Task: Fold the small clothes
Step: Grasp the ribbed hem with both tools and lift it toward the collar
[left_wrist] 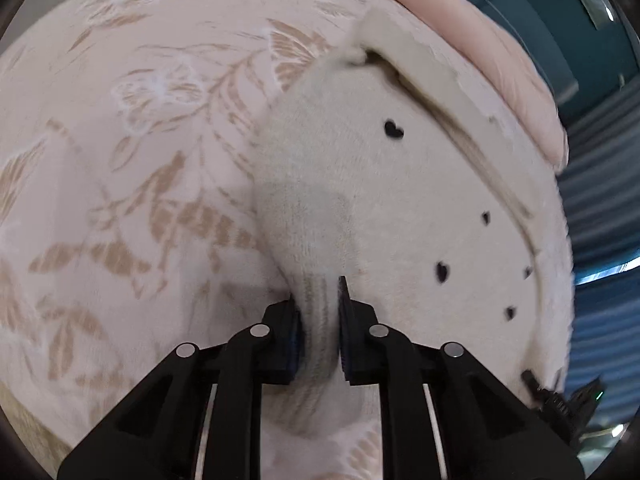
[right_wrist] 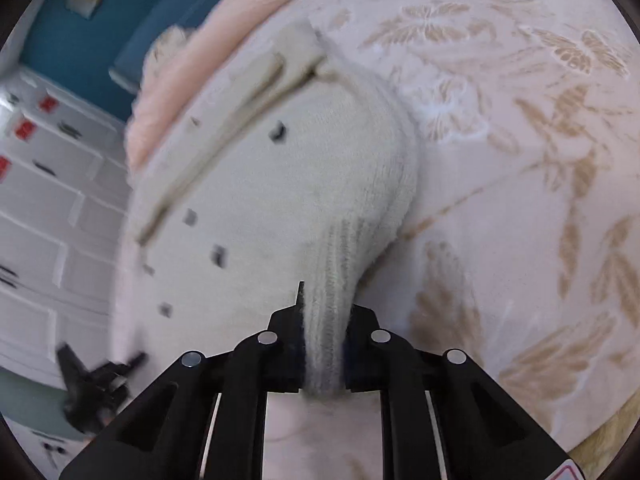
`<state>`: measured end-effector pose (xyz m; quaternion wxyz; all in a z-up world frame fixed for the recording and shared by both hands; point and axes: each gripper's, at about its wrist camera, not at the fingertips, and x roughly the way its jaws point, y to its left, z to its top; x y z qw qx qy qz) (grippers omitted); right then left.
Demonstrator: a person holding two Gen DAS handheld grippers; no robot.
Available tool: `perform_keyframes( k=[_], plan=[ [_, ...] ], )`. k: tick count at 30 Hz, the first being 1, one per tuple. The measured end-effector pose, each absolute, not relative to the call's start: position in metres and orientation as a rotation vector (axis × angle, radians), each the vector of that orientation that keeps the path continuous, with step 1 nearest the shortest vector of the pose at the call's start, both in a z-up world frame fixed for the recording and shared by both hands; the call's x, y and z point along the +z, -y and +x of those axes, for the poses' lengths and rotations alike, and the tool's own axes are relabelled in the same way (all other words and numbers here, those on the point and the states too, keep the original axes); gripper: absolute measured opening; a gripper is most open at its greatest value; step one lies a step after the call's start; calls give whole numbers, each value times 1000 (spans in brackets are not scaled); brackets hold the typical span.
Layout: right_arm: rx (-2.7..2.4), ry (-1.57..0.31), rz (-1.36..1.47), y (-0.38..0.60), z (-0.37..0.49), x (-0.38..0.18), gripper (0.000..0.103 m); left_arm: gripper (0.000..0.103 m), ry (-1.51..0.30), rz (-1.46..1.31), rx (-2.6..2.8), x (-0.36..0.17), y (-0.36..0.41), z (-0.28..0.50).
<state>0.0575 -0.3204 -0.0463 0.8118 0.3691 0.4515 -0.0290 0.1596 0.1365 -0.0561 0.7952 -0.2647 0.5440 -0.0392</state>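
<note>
Pale pink bedspread (left_wrist: 120,152) with tan leaf and butterfly print underneath everything, filling most of both wrist views. Cream knitted garment (left_wrist: 360,184) spread on that bedspread, scattered with small black hearts (left_wrist: 394,129), a flat beige collar or band (left_wrist: 424,80) lying along its far edge. Seen again from the right wrist (right_wrist: 280,184), blurred, same dark marks and the beige band toward the upper left.

Left gripper (left_wrist: 320,344) clamped on a ribbed cuff of the garment, black pads pressed into the knit from both sides, the fabric bunched and drawn up into a narrow neck between them. Right gripper (right_wrist: 324,356) likewise closed tight on a ribbed cuff, the knit squeezed into a thin band between the jaws and fanning out into the garment beyond. Each gripper just visible at the garment's edge in the other's view: a dark shape at lower right from the left wrist, at lower left from the right wrist.

Folded pink blanket (left_wrist: 500,52) just beyond the garment's far edge, touching or nearly so. Past the blanket, teal furniture (right_wrist: 80,40). Off the garment's left side in the right-wrist view, white panelled cupboard fronts (right_wrist: 52,208) bearing small red tags, heavily blurred.
</note>
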Motion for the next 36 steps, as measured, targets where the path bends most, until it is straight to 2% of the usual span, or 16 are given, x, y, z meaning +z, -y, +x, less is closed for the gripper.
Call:
perform_keyframes(
  k=[4, 8, 15, 18, 20, 23, 27, 31, 36],
  plan=[
    [-11, -922, 731, 321, 35, -2, 10, 7, -1096, -473, -137, -10, -137, 128],
    [34, -957, 638, 318, 0, 26, 10, 5, -1109, -408, -179, 12, -141, 83],
    [157, -1266, 367, 290, -101, 14, 9, 4, -1264, -357, -244, 10, -157, -31],
    [230, -1363, 387, 289, -156, 23, 9, 4, -1320, -344, -269, 24, -161, -78],
    [236, -1349, 431, 296, -170, 39, 9, 4, -1321, -381, -267, 44, -168, -93],
    [233, -1201, 466, 313, -149, 82, 9, 4, -1222, -427, -282, 78, -172, -68],
    [227, -963, 522, 342, -62, 111, 9, 4, -1027, -343, -322, 104, -149, 24],
    [159, -846, 601, 365, 32, 90, 9, 4, -969, -304, -265, 96, -121, 116],
    [72, -864, 687, 373, 110, 33, 10, 4, -991, -314, -180, 60, -97, 200]
  ],
)
